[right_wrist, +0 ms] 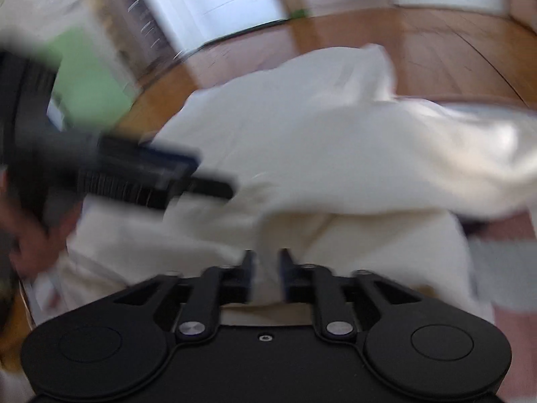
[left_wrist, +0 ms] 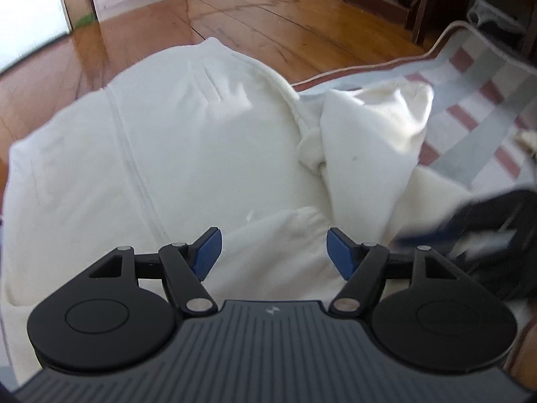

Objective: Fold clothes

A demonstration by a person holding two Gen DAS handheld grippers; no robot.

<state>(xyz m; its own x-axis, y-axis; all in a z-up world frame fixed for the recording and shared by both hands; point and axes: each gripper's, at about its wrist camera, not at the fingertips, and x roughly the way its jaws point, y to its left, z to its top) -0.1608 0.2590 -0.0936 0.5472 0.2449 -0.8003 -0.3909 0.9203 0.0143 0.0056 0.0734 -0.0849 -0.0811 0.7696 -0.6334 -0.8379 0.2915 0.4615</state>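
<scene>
Left wrist view first: left tongs [left_wrist: 274,252] released, blue pads [left_wrist: 208,252] wide apart with nothing between, poised over the near part of the white garment [left_wrist: 201,134]. Right tongs [right_wrist: 266,268], in the right wrist view, with jaws close together and pale cloth in the narrow gap. Too blurred to tell whether clenched on that cloth or only standing around it. Same tongs also visible as a dark smear at the right edge of the left wrist view, just beside a raised flap [left_wrist: 369,127] of the garment.

Garment spread broad and mostly flat, partly on the striped mat [left_wrist: 486,77] at the right, partly on the wooden floor [left_wrist: 268,16] at the left and far side. Flap standing up and bunched at the right, with a small knot of cloth at its foot.

Step in hand, by judgement: bringing the right flap over the body toward the left.

To do it well:
- Check the grip on the flap first, taking a full bite of cloth rather than only the edge.
- Smooth out the small knot before folding, to avoid a lump inside the fold.
- Pin the body near the long seam [left_wrist: 134,168] with the left tongs, against likely sliding on the smooth floor.
- Carry the flap low and taut, then lay its edge parallel to the seam.
- Let go only after laying everything flat.
- Move slowly, to prevent soft cloth from slipping out of a half grip.
</scene>
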